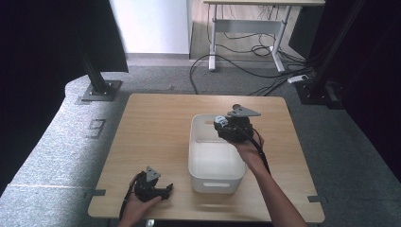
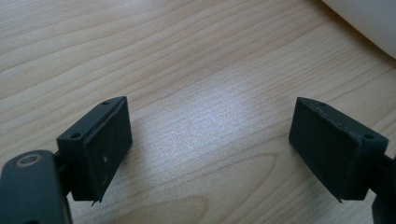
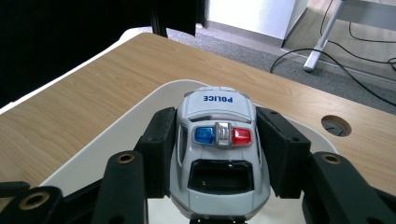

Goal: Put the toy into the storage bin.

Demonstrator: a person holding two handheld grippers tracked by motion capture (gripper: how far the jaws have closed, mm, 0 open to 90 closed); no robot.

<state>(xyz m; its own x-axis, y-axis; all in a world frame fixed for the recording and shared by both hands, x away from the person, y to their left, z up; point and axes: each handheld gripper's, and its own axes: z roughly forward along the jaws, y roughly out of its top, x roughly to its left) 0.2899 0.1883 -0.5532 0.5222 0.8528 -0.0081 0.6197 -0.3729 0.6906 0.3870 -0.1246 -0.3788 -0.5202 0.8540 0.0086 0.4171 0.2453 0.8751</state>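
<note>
Right gripper (image 1: 221, 124): held up over the far end of the bin, jaws partly closed and pressed against both sides of a toy car; in the right gripper view (image 3: 219, 154) the two black pads flank the car's body, one on each flank.
Car (image 3: 218, 149): a white and grey toy police car, blue and red light bar on the roof, the word POLICE on the hood; it sits level between the pads, nose pointing away from the camera, off the table. In the high view it shows as a small pale shape (image 1: 220, 121) at the gripper's front, above the bin's far rim.
Bin (image 1: 215, 182): a white plastic tub with rounded corners and a handle slot in its near wall, standing on the table right of centre; its pale rim (image 3: 154, 95) curves under and ahead of the car in the right gripper view.
Left gripper (image 1: 166, 190): low at the table's near left edge, well apart from the bin's left wall; in the left gripper view (image 2: 210, 149) its jaws stand wide apart with only bare wood between them, nothing held.
Bin corner (image 2: 369, 18): a white curve at the top right of the left gripper view.
Table (image 1: 151, 127): light wood grain, a round cable hole (image 3: 336, 125) at one far corner.
Floor (image 1: 47, 142): grey carpet, with cables (image 1: 246, 71) trailing beyond the table.
</note>
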